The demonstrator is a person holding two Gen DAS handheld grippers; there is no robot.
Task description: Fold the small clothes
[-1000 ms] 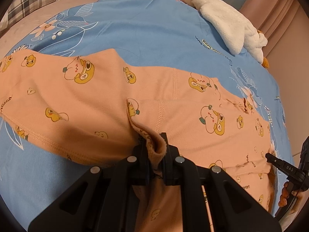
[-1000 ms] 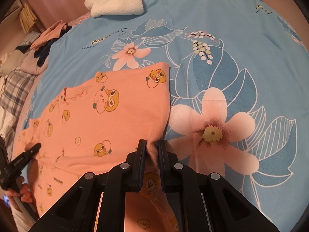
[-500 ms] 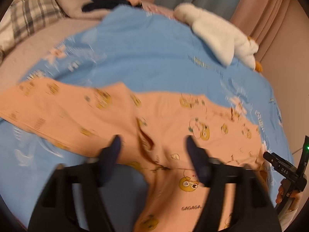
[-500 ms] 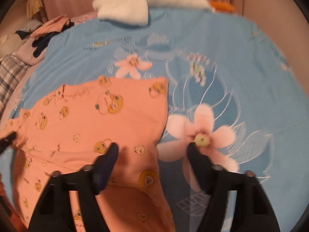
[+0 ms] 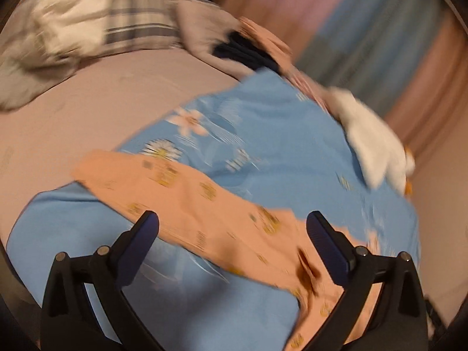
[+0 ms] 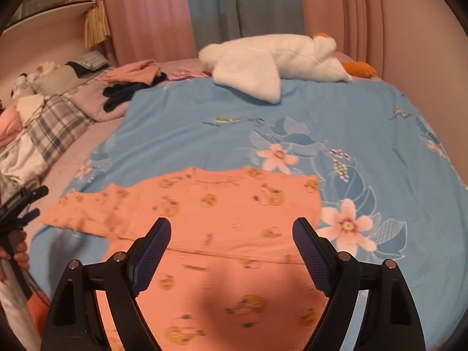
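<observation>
A small peach garment (image 6: 222,228) printed with yellow cartoon figures lies spread on a blue floral quilt (image 6: 321,122). One sleeve stretches out to the left, and the lower part is folded up over the body along a crease. My right gripper (image 6: 231,234) is open and empty, raised above the garment. My left gripper (image 5: 232,228) is open and empty above the garment's sleeve (image 5: 175,193); that view is motion-blurred. The left gripper also shows at the left edge of the right wrist view (image 6: 20,204), held by a hand.
A white plush goose (image 6: 278,61) lies at the far end of the quilt. Folded clothes (image 6: 131,79) and a plaid blanket (image 6: 49,128) lie on the bare mattress to the left. Curtains hang behind the bed.
Both grippers let go of the garment's hem, opened wide and pulled back and up. The folded part now lies on the garment. The left view swung left.
</observation>
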